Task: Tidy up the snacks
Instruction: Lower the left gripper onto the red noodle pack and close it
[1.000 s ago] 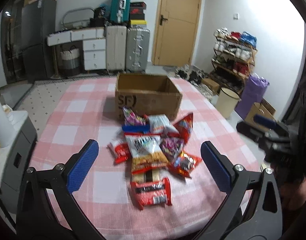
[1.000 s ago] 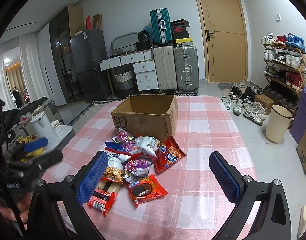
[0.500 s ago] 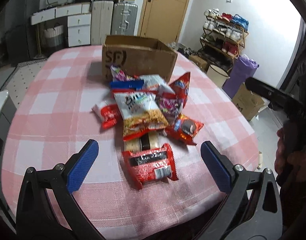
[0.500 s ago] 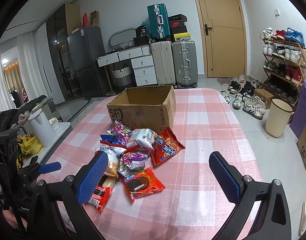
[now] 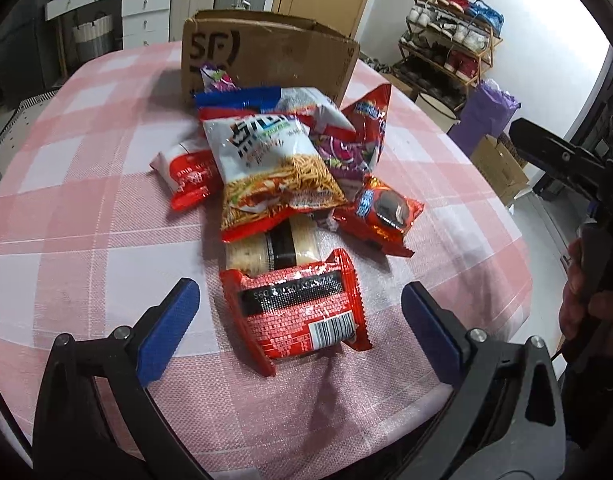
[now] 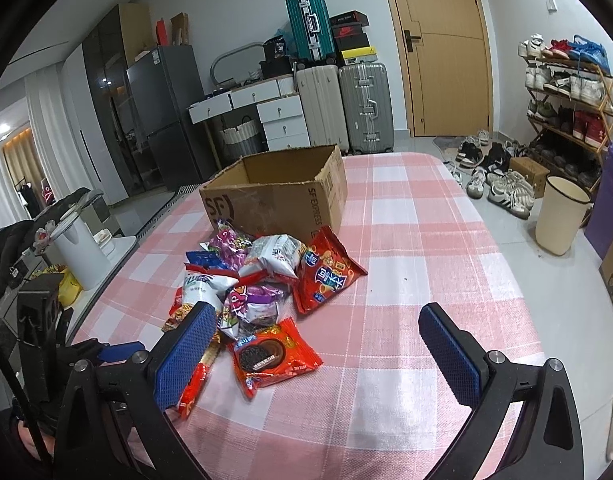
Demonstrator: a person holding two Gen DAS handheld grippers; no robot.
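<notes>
A pile of snack packets lies on the pink checked tablecloth point(image 5: 66, 216) in front of an open cardboard box point(image 5: 266, 52) point(image 6: 278, 192). Nearest me is a red biscuit pack point(image 5: 294, 312) with a barcode. My left gripper point(image 5: 300, 322) stands open, its blue pads on either side of that pack, just above the table. Behind it lie a white noodle-snack bag point(image 5: 266, 164) and a red cookie packet point(image 5: 382, 212) point(image 6: 270, 356). My right gripper point(image 6: 318, 356) is open over the table's near edge, the cookie packet between its fingers, with a red chip bag point(image 6: 326, 276) farther off.
A white kettle point(image 6: 78, 252) stands on a low unit to the left of the table. Suitcases point(image 6: 346, 104), drawers and a door are at the back. A shoe rack point(image 6: 566, 96), a cream bin point(image 6: 560, 216) and loose shoes sit on the floor to the right.
My left gripper has moved forward and down toward the pile, so the red biscuit pack now lies between its fingers. The right gripper has drifted slightly forward. Both stay open.
</notes>
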